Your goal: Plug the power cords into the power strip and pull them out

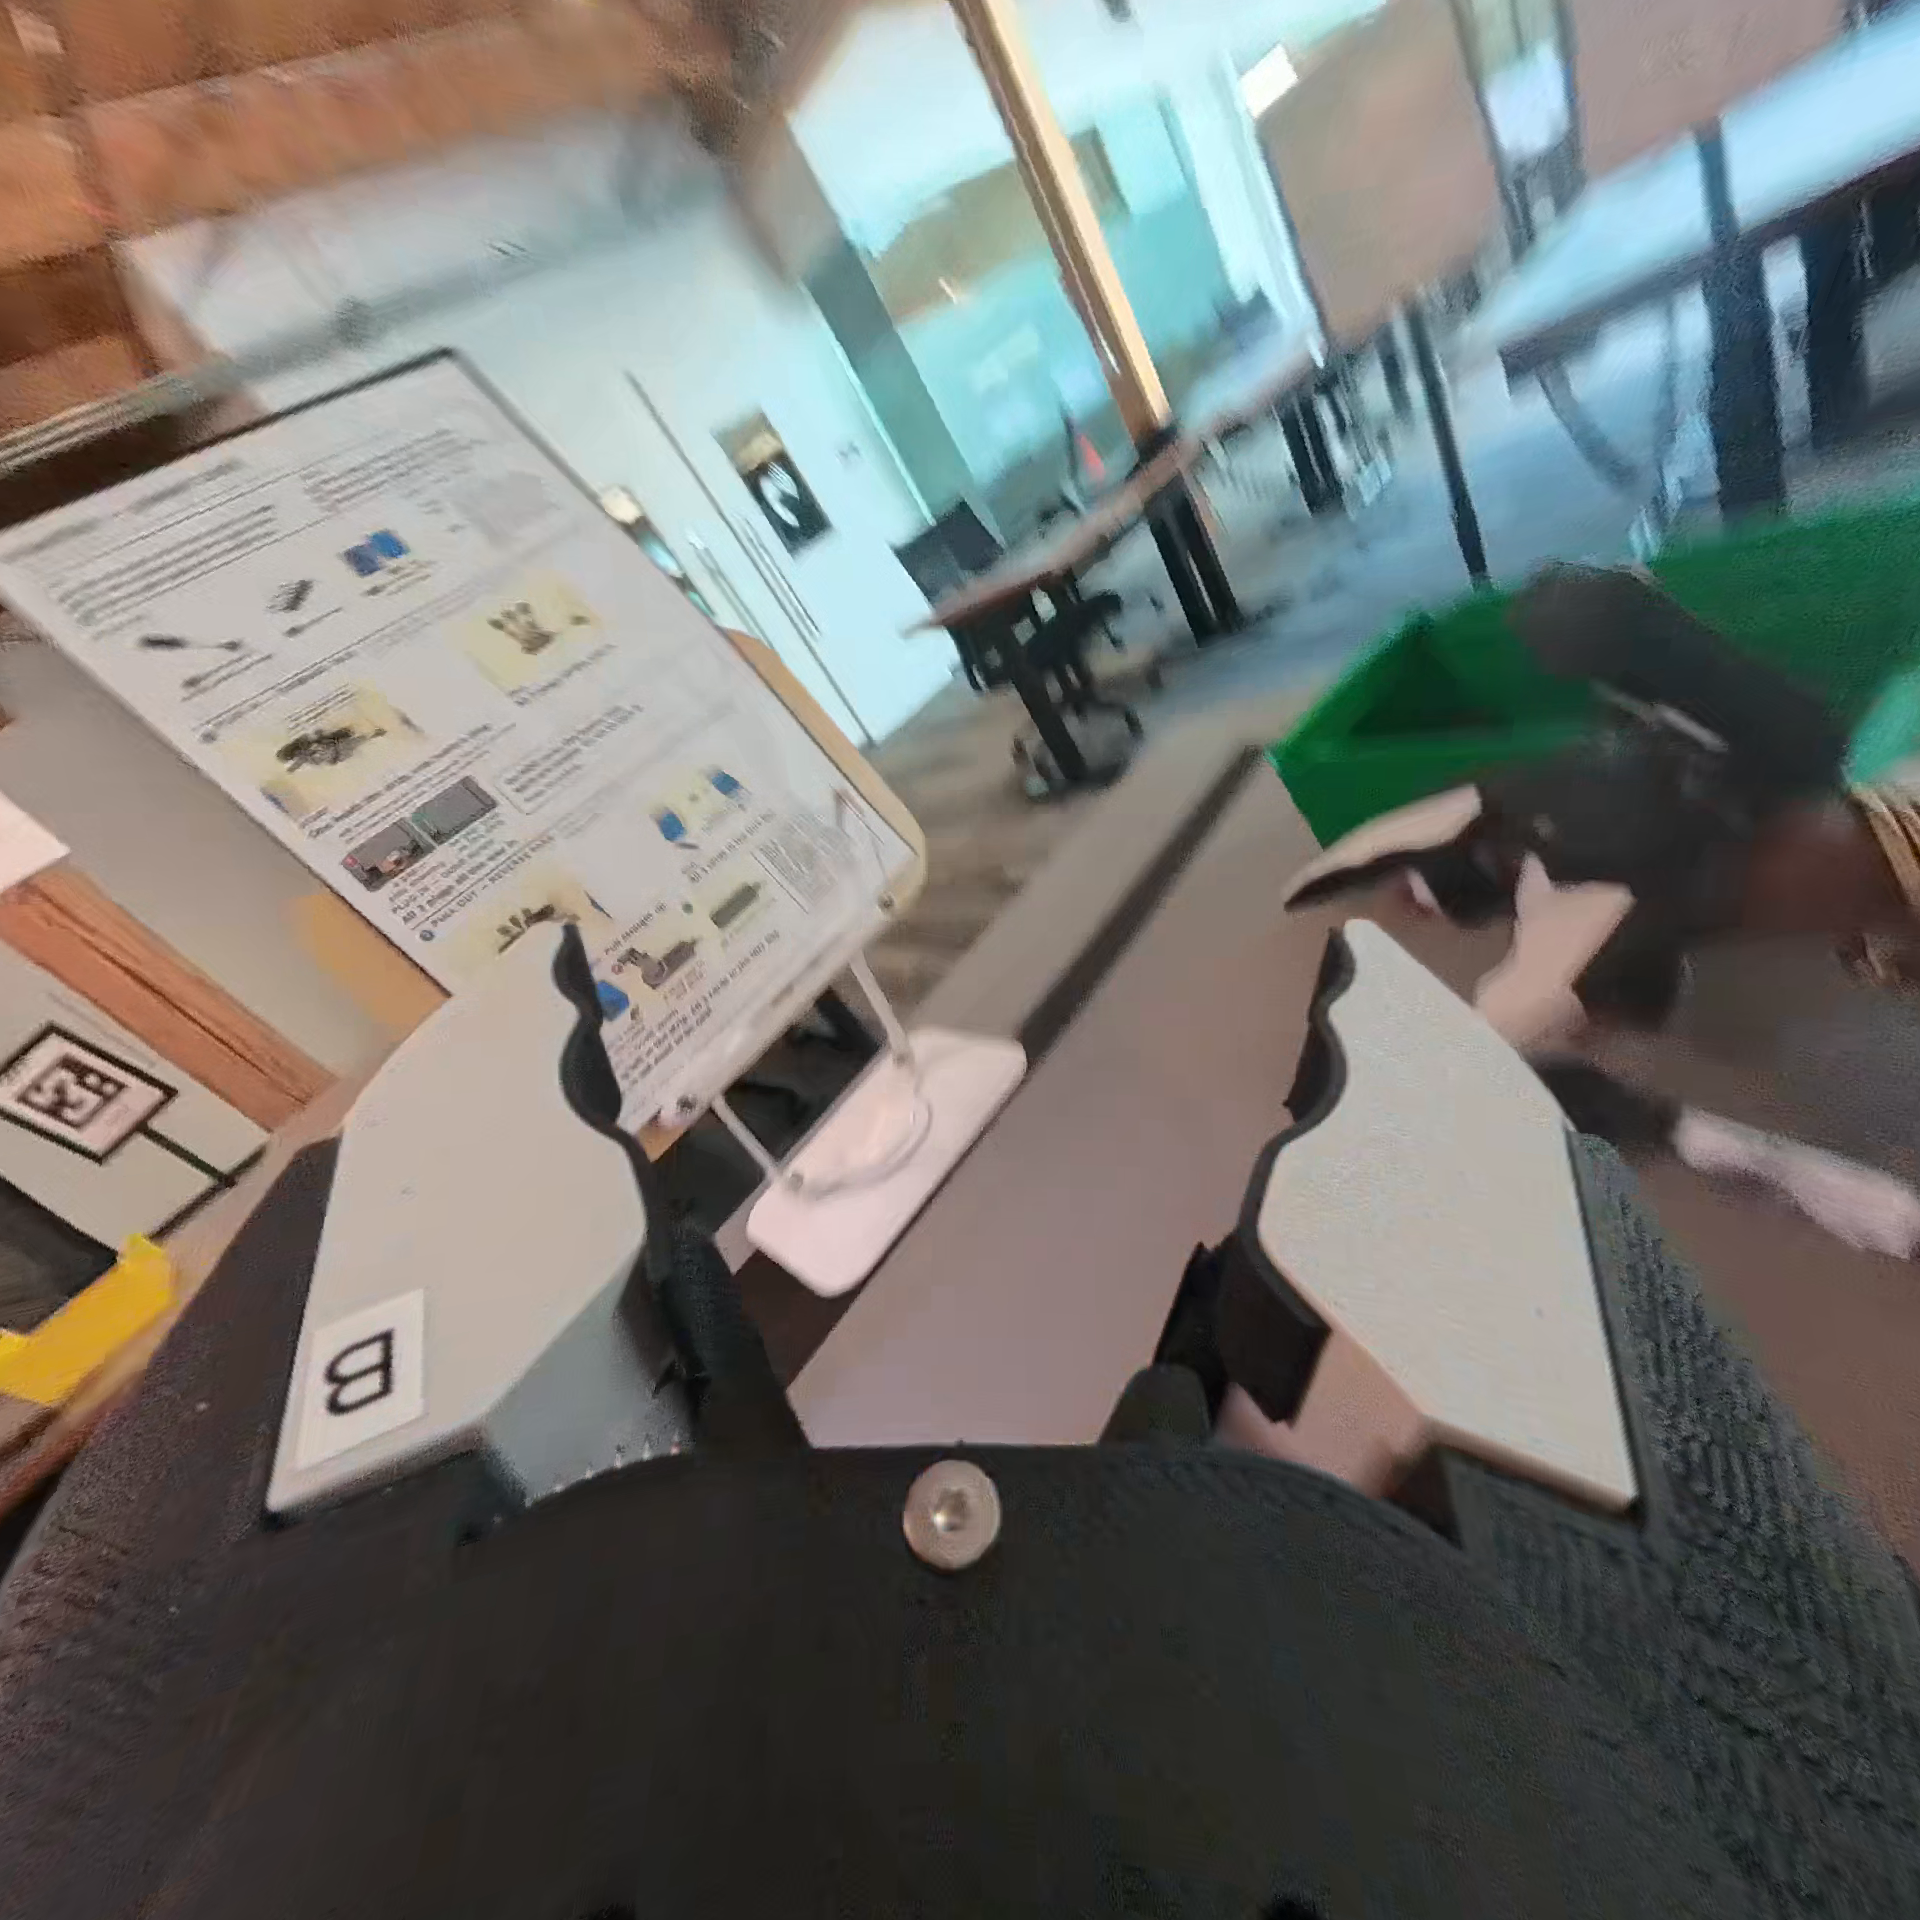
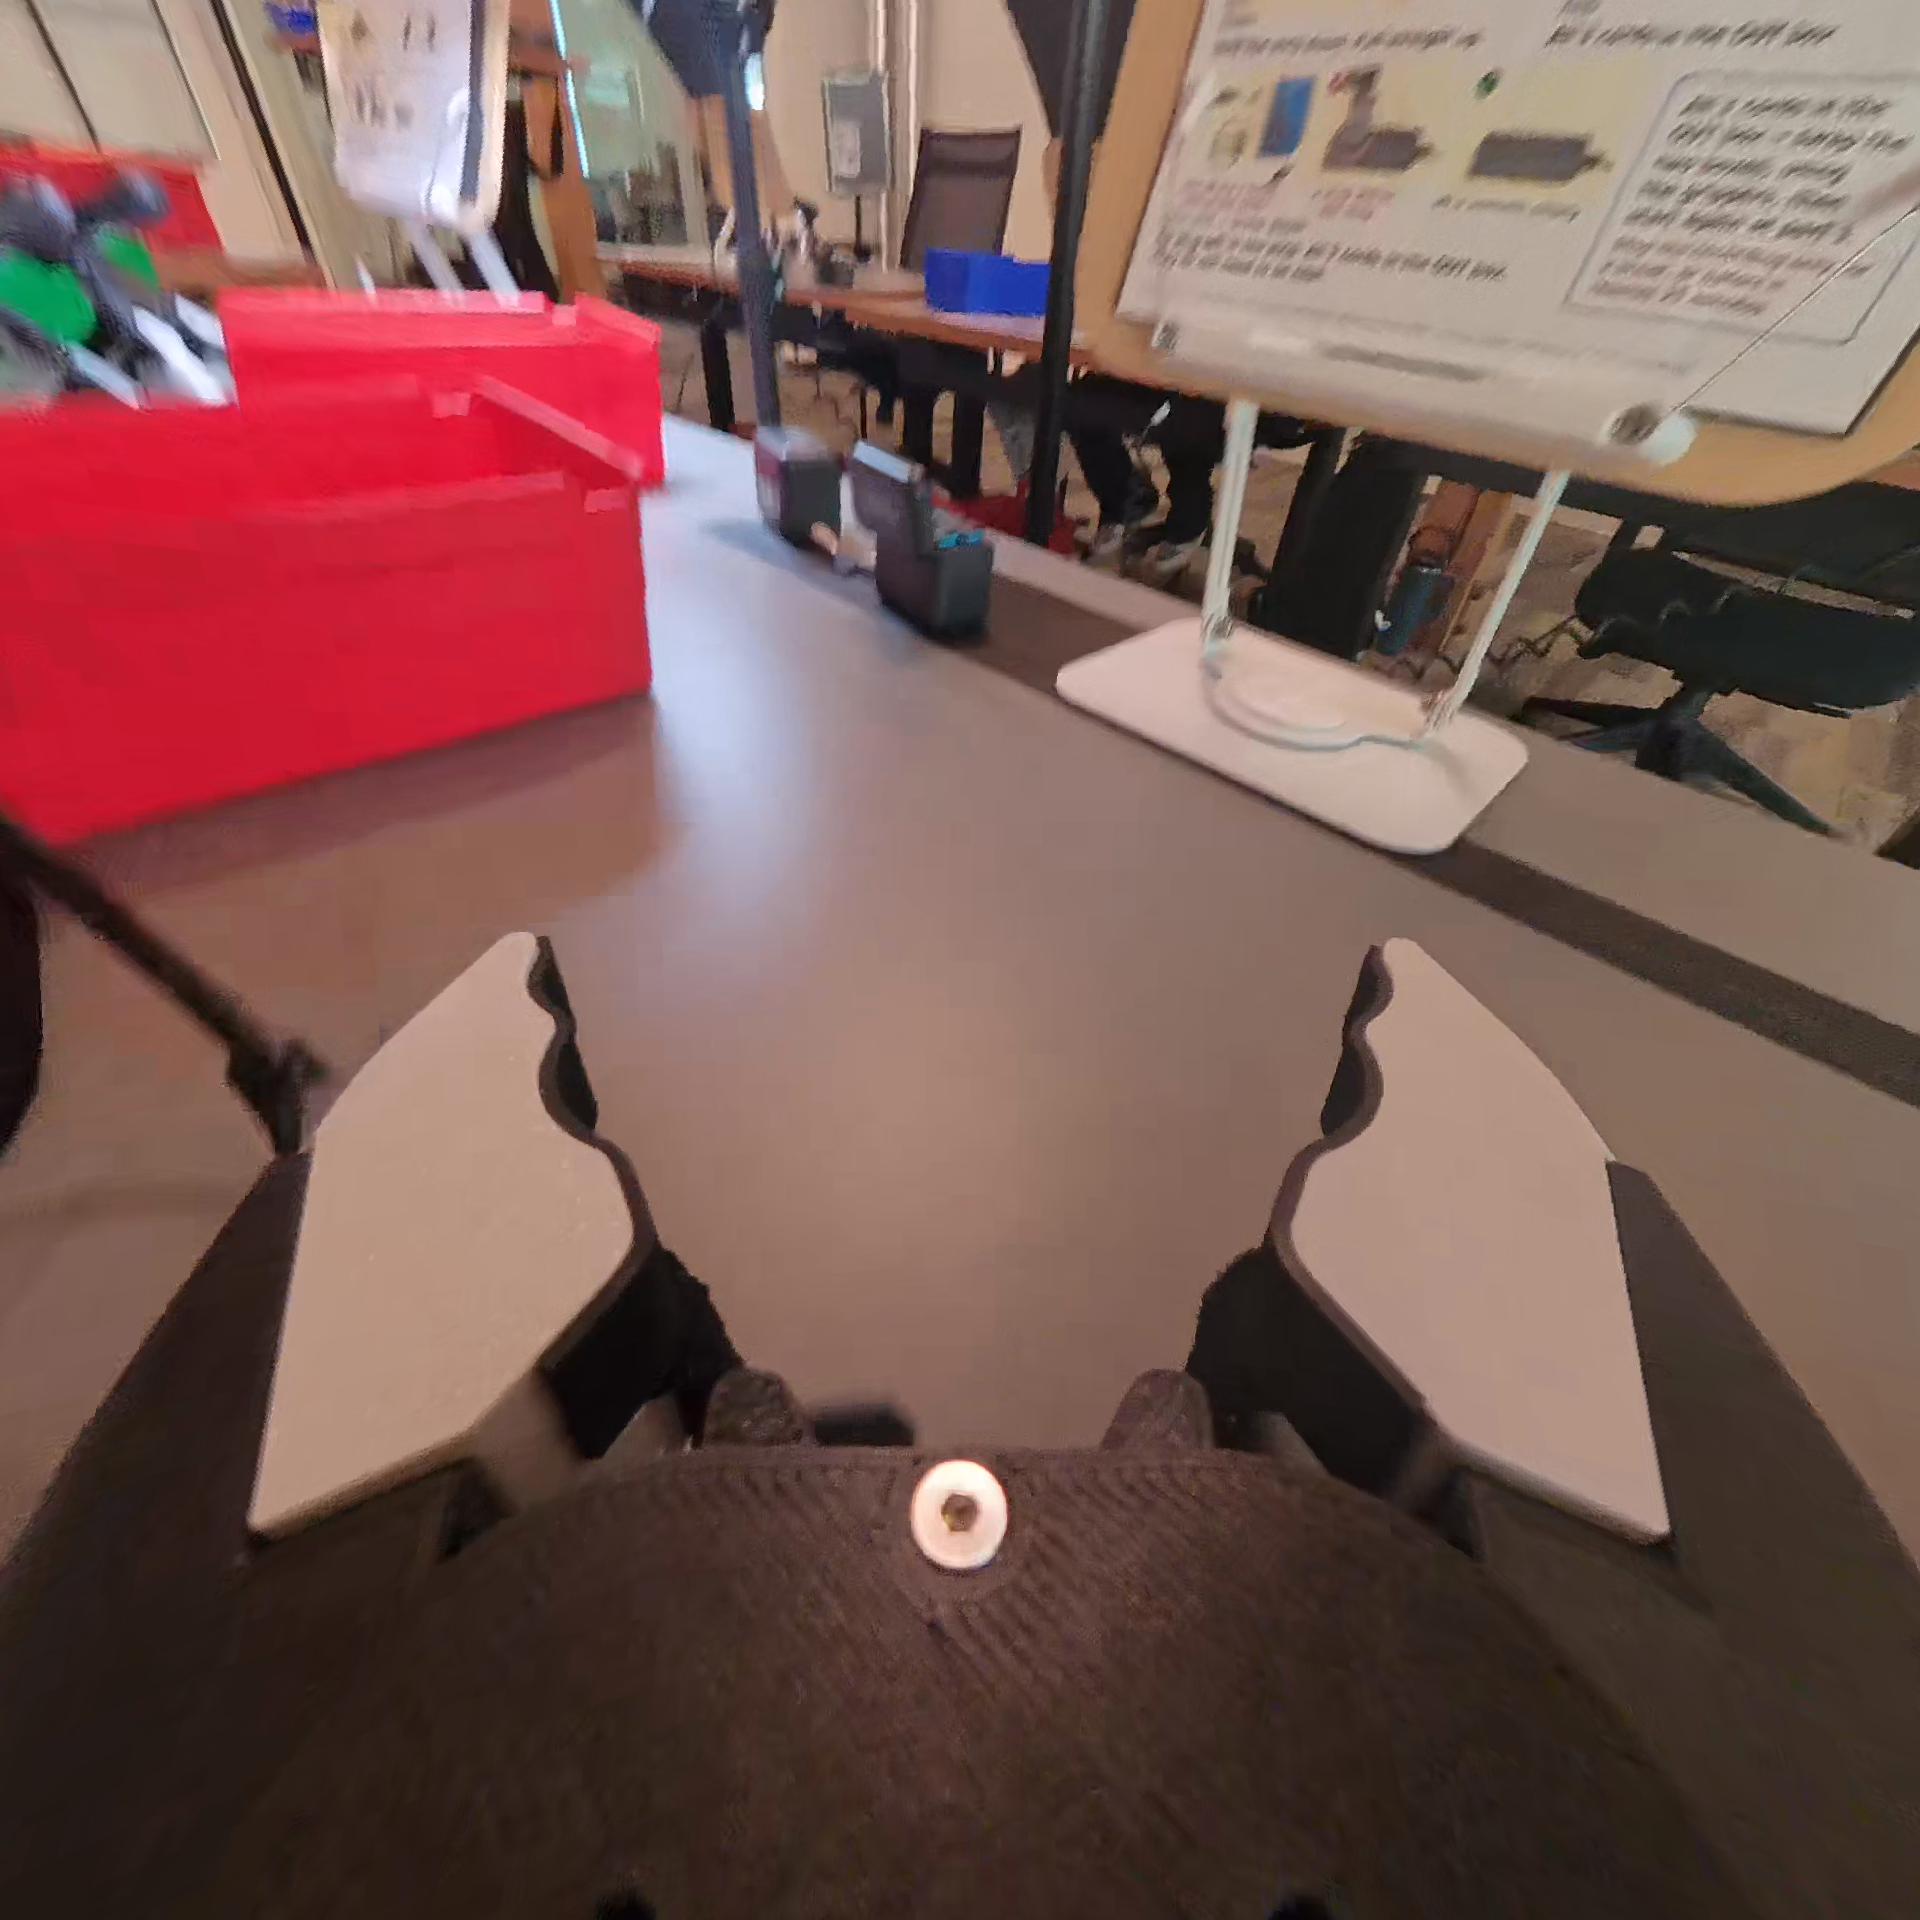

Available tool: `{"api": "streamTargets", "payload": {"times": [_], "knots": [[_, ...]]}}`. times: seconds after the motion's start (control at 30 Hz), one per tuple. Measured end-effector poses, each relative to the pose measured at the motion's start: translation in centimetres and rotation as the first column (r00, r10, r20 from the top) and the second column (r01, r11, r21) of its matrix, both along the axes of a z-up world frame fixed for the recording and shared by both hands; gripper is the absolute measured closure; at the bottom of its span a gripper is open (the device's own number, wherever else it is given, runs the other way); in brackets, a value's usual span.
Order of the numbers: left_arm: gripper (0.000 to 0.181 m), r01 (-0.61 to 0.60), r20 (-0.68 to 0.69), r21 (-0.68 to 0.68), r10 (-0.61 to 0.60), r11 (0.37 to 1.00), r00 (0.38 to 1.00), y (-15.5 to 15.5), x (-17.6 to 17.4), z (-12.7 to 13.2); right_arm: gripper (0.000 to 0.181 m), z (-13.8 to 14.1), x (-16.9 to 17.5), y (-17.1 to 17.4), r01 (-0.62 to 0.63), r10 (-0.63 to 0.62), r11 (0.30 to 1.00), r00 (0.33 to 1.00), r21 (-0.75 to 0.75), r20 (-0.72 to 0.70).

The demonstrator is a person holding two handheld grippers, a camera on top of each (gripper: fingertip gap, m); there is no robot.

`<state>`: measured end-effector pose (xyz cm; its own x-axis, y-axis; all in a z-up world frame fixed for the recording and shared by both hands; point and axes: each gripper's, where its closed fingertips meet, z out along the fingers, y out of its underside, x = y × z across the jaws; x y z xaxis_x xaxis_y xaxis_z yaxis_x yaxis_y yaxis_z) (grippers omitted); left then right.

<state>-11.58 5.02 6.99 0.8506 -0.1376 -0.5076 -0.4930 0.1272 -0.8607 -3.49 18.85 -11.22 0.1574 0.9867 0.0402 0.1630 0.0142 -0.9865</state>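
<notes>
**Both grippers empty above the table**

Nearest us, our left gripper (image 1: 951, 940) and right gripper (image 2: 956, 951) each hold their fingers wide apart, with nothing between them. Under them lies the grey table (image 2: 935, 831). Past the right gripper, a thin black cord (image 2: 156, 977) slants at the left edge, before a red bin (image 2: 312, 582). Farther off stand a white-footed instruction sheet (image 2: 1507, 177) and small dark boxes (image 2: 925, 561). In the left view, a green bin (image 1: 1455, 707) sits behind the blurred other gripper. We cannot find the power strip.

Printed instruction sheet (image 1: 436, 665) on a stand; white sticker (image 1: 361, 1374) on a claw finger.
</notes>
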Motion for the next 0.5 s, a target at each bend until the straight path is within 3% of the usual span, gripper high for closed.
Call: {"api": "streamTargets", "payload": {"times": [0.07,0.13,0.23,0.3,0.4,0.5], "knots": [[0.054,-0.025,0.11,0.076,0.017,0.997,0.994,3.9,-2.1,-1.0,0.042,2.2,-1.7,1.8,0.011,-0.012,0.999,0.999,-0.04,-0.042],[0.055,-0.087,0.198,0.061,0.073,0.994,0.978,7.1,-4.8,-4.8,0.041,2.5,-3.0,4.1,0.054,-0.054,0.998,0.998,-0.012,-0.019],[0.063,-0.168,0.332,-0.018,0.164,0.986,0.929,9.4,-8.2,-12.7,0.037,-1.2,-3.5,7.1,0.135,-0.135,0.991,0.99,0.019,0.044],[0.07,-0.106,0.419,-0.083,0.131,0.991,0.898,10.0,-8.7,-16.6,0.037,-4.7,-2.9,8.0,0.155,-0.153,0.987,0.986,-0.035,0.074],[0.076,-0.14,0.479,-0.261,0.254,0.955,0.84,10.6,-10.6,-21.0,0.039,-6.9,-1.1,9.1,0.194,-0.156,0.962,0.969,-0.192,0.193],[0.078,-0.068,0.444,-0.416,0.268,0.907,0.855,11.2,-9.5,-23.8,0.043,-7.6,-0.5,9.9,0.232,-0.176,0.93,0.962,-0.287,0.208]]}}
